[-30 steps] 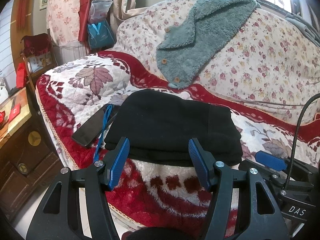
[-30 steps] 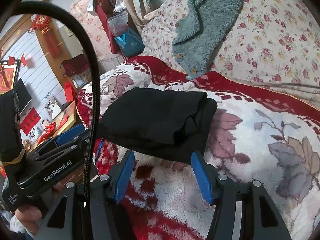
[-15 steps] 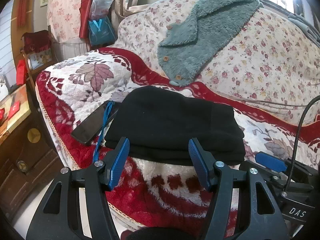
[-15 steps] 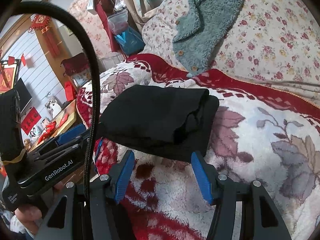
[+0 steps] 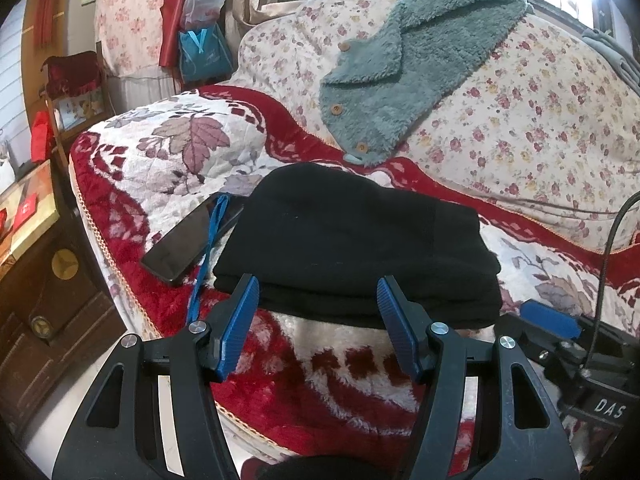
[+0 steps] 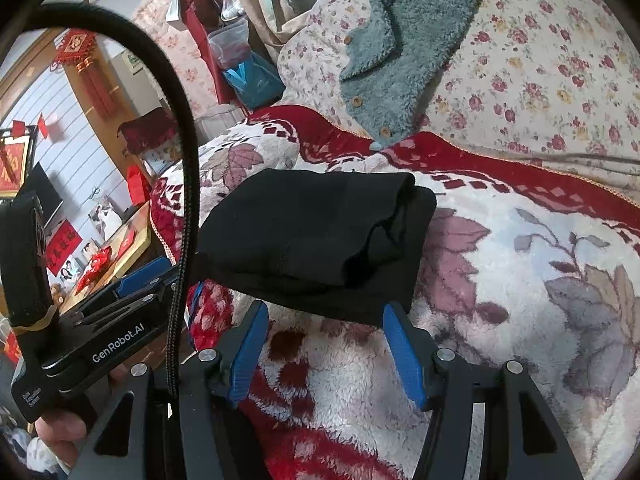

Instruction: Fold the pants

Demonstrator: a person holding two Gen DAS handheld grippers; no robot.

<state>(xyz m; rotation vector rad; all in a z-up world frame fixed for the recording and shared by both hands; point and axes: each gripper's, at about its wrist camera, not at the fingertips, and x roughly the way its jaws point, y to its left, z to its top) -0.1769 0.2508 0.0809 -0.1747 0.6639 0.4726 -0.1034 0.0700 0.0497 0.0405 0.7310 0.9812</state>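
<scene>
At the left edge of the blanket (image 5: 120,200) a phone (image 5: 188,240) lies with a blue strap (image 5: 210,240) across it, touching the pants' left side. The pants (image 5: 356,240) sit mid-blanket as a compact black stack, layers showing at the near edge. The left gripper (image 5: 316,296) hangs just short of that edge, fingers wide, nothing between them. The right gripper (image 6: 322,322) waits at the stack's near right corner, also spread and empty. Behind, a teal fleece (image 5: 400,72) lies on the floral cover.

The folding looks nearly done. If one more tidy is wanted, I'd pinch all layers together at the near corners, lift evenly with both, and keep clear of the strap.
</scene>
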